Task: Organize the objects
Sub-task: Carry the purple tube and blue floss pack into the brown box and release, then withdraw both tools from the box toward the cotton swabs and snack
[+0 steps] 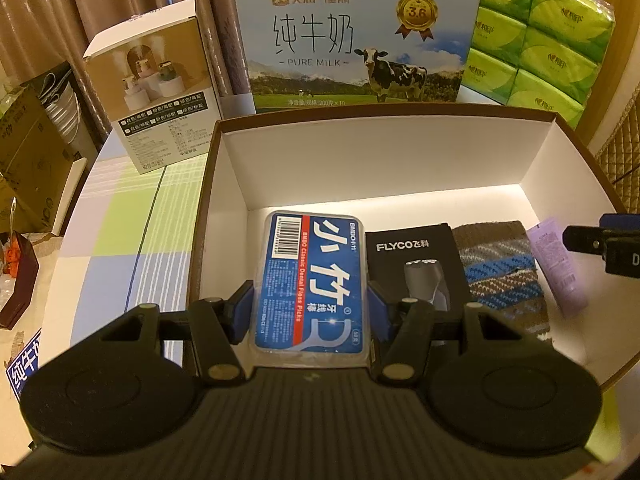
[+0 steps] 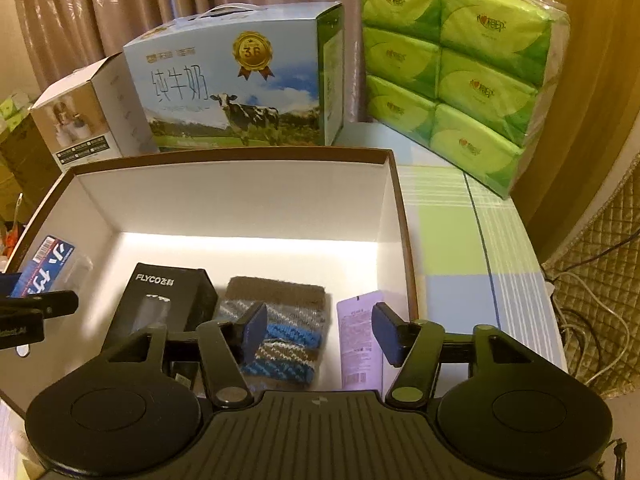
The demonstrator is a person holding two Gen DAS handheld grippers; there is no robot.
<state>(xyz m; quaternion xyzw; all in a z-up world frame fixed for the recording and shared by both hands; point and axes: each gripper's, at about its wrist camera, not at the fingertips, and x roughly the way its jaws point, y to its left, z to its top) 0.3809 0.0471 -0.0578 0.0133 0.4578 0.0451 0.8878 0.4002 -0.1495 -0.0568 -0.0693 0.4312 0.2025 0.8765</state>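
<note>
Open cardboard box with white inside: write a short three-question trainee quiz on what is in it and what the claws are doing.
1. True or false: the left claw is shut on the blue rectangular dental floss pick pack.
2. Which item lies between the black FLYCO shaver box and the lilac tube in the brown-rimmed box? A) the patterned knitted sock B) a milk carton C) a tissue pack
3. Fill in: the right claw hangs ____ above the lilac tube, gripping nothing.

Key: 1 true; 2 A, the sock; 3 open.
</note>
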